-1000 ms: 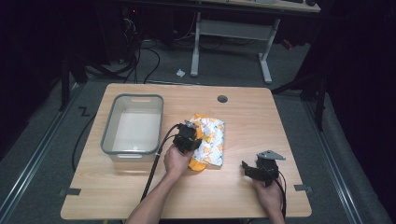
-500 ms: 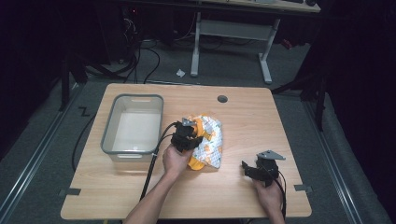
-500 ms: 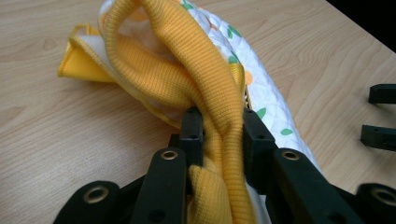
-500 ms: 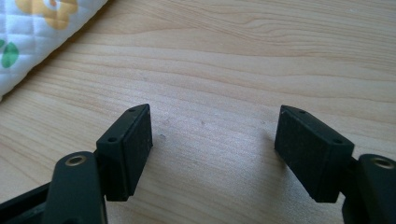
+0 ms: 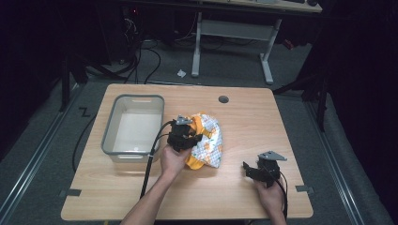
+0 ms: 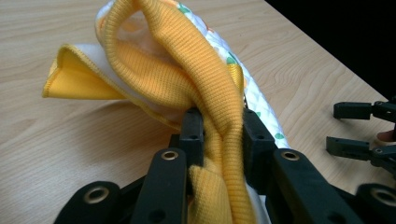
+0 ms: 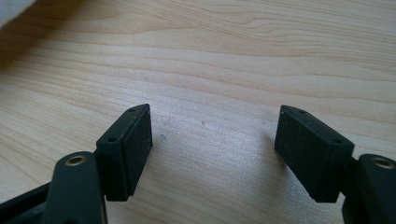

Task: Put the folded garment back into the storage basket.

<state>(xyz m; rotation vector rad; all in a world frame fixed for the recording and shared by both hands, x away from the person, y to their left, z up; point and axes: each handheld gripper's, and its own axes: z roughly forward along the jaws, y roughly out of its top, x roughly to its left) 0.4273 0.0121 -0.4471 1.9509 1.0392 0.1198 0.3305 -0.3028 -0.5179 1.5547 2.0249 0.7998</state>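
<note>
Left gripper (image 5: pixel 184 136), seen from the high view, is clamped on the yellow-and-white garment (image 5: pixel 206 143) near the middle of the table (image 5: pixel 263 117), with the clear plastic bin (image 5: pixel 112 126) just to its left and empty. The right gripper (image 5: pixel 251 171) rests at the near right corner, well apart from the cloth, holding nothing.

From the left gripper view, the jaws pinch a thick yellow ribbed band of the garment (image 6: pixel 205 107); the rest of the cloth trails onto the wood, so I judge the pick-up made but the lift barely begun.

From the right gripper view, the right gripper (image 7: pixel 212 149) stands wide open over bare wood.

Carrying the garment left into the bin looks like what remains.
</note>
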